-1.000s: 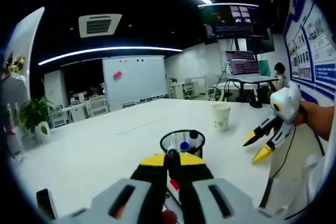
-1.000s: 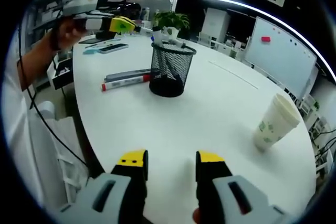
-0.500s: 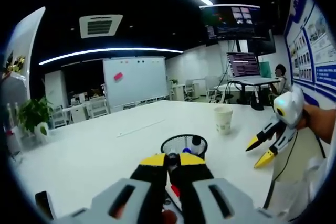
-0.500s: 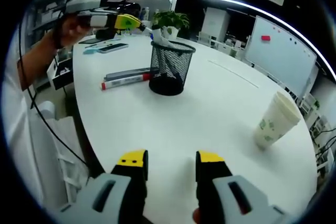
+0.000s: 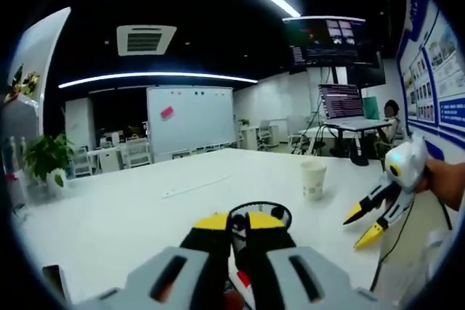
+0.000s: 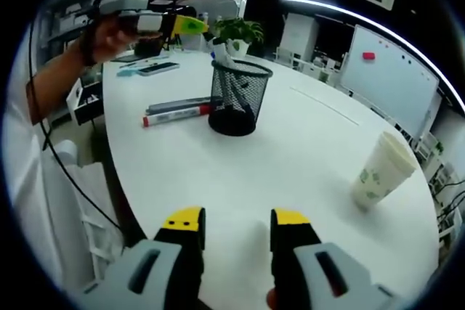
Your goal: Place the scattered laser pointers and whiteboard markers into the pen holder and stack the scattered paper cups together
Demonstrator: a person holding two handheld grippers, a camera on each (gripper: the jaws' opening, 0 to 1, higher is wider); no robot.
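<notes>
A black mesh pen holder (image 6: 234, 96) stands on the white table (image 6: 290, 157) with a white, blue-capped marker (image 6: 219, 51) sticking out of it. A red marker (image 6: 174, 115) and a dark pointer (image 6: 178, 103) lie beside the holder. My left gripper (image 6: 193, 25), held by a hand, hovers above and left of the holder. Its jaws are shut to a thin slit with nothing seen between them. In the left gripper view the holder's rim (image 5: 270, 212) peeks over the tips of the left gripper (image 5: 237, 223). A paper cup (image 6: 381, 168) (image 5: 314, 179) stands apart. My right gripper (image 6: 237, 223) (image 5: 361, 225) is open and empty.
A phone (image 6: 154, 68) and other flat items lie at the table's far end near a potted plant (image 6: 236, 30). A whiteboard (image 5: 189, 117) and office chairs stand beyond the table. A person's arm and white clothing (image 6: 33, 143) are along the table edge.
My left gripper has risen higher above the pen holder, so the holder sits lower in its view. The marker stays in the holder. The right gripper has held still and open.
</notes>
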